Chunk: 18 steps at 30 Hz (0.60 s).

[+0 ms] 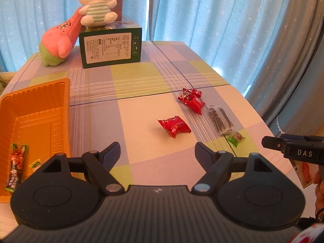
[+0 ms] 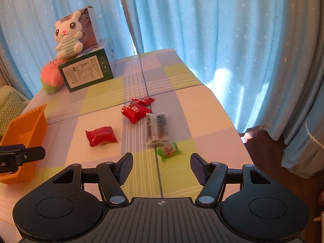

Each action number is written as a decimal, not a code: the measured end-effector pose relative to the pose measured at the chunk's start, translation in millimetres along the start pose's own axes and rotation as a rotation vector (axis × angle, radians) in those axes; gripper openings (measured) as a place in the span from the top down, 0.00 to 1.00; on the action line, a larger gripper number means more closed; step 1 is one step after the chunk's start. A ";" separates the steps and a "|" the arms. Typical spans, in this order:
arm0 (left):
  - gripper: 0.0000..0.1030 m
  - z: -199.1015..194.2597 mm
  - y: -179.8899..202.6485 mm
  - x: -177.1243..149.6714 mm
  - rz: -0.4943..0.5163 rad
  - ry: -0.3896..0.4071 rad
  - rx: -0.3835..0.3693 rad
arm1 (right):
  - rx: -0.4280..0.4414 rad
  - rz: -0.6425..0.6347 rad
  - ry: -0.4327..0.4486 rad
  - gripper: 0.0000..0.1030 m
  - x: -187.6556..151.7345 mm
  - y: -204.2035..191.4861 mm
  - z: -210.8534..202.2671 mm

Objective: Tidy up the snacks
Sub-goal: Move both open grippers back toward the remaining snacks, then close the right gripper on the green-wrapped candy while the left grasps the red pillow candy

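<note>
Several snacks lie on the checked table: a red packet [image 1: 174, 126] [image 2: 101, 136], a second red packet [image 1: 194, 103] [image 2: 136, 111] with a small red wrapper [image 1: 191, 92] [image 2: 144, 100] behind it, a clear packet with dark print [image 1: 220, 119] [image 2: 157, 128], and a small green candy [image 1: 236, 138] [image 2: 168, 150]. An orange tray [image 1: 50, 101] [image 2: 30, 121] at the left holds a long dark snack bar [image 1: 17, 167] and a small green-white candy [image 1: 35, 164]. My left gripper [image 1: 157, 154] is open and empty, just before the red packet. My right gripper [image 2: 161, 167] is open and empty, just before the green candy.
A green box [image 1: 110, 47] [image 2: 87, 73] stands at the back left with a white bunny plush [image 1: 97, 2] [image 2: 67, 35] on it and a pink plush [image 1: 59, 42] [image 2: 51, 77] beside it. Blue curtains hang behind and to the right. The table's right edge [image 2: 232, 121] drops to the floor.
</note>
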State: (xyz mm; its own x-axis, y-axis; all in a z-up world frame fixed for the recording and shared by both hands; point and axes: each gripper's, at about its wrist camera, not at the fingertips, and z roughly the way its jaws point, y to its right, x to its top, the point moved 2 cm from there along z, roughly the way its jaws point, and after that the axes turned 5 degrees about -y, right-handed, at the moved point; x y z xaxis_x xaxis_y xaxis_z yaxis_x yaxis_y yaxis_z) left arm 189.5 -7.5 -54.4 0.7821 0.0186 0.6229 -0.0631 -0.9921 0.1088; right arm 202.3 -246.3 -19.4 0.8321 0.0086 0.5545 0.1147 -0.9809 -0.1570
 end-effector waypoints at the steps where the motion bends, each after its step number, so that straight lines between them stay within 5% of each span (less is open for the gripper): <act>1: 0.24 6.0 1.6 1.1 0.005 -0.003 -0.001 | 0.004 -0.007 -0.010 0.39 2.3 1.5 5.9; 9: 0.24 47.7 11.0 12.4 0.078 -0.030 -0.016 | 0.032 -0.091 -0.083 0.39 10.9 7.9 61.4; 13: 0.24 63.6 14.6 18.9 0.124 -0.044 -0.007 | 0.054 -0.103 -0.115 0.55 10.7 12.0 87.4; 18: 0.24 78.4 17.7 28.2 0.179 -0.050 -0.014 | 0.037 -0.144 -0.115 0.57 8.9 10.5 103.5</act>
State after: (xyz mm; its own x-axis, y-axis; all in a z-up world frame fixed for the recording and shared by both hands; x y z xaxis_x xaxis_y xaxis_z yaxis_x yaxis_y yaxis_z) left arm 259.1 -34.3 -95.6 0.7874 -0.1652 0.5939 -0.2130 -0.9770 0.0106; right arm 267.1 -236.4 -100.7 0.8622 0.1725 0.4763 0.2552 -0.9601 -0.1142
